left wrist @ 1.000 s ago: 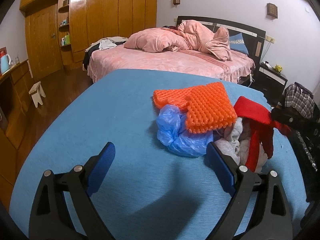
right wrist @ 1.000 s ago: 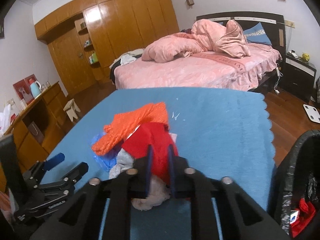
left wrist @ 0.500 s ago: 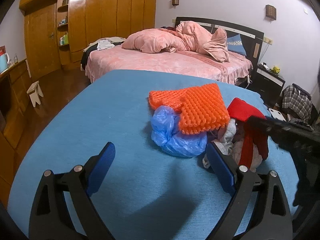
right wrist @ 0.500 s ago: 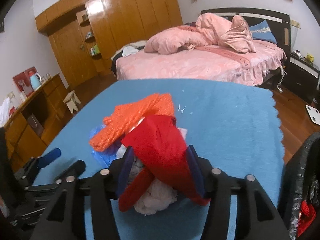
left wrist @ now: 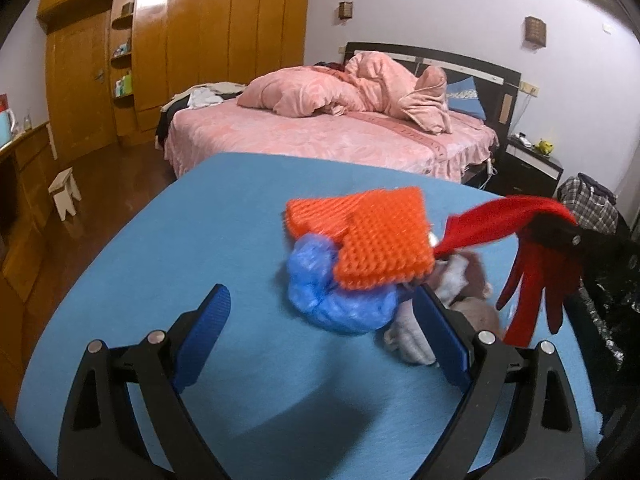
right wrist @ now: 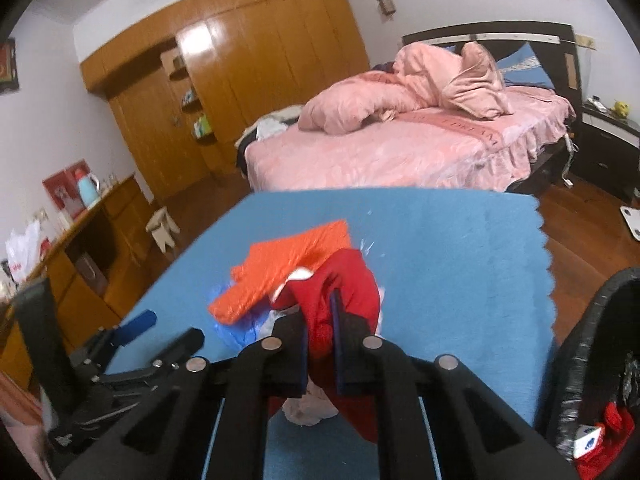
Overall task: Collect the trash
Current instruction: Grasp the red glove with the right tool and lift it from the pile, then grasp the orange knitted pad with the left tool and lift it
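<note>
Red glove lifted off the trash pile

Left claw [left wrist: 320,332] gapes empty over the worktop [left wrist: 160,280]; right claw [right wrist: 320,332], just closed, pinches the red glove [right wrist: 344,292] above the pile; next, swing it to the black bin [right wrist: 592,344].
</note>
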The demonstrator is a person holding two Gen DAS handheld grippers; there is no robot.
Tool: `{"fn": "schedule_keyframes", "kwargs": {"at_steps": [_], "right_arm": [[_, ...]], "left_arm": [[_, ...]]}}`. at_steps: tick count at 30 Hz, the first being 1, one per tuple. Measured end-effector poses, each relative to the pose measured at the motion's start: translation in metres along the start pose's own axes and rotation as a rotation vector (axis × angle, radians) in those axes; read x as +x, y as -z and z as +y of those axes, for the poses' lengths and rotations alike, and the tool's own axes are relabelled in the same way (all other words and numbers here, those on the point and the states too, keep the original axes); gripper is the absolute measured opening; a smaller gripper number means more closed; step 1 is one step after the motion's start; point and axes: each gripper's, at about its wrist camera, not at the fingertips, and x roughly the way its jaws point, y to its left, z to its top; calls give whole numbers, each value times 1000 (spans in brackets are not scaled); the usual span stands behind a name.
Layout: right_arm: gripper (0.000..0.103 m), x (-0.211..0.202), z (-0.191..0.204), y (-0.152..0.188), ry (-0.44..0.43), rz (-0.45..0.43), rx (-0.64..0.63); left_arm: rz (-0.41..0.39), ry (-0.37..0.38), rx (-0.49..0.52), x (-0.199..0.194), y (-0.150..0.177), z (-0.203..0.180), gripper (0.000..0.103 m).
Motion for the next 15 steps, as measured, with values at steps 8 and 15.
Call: {"fn": "schedule_keyframes", "kwargs": {"at_steps": [8,15], "right_arm": [[9,-12,-20,-13,52,-38,22],[9,1,-28,-6,61,1,33]], "left_arm": [[-8,28,29,15,-13,-23,90],[-14,18,48,32,-20,-36,82]]}}
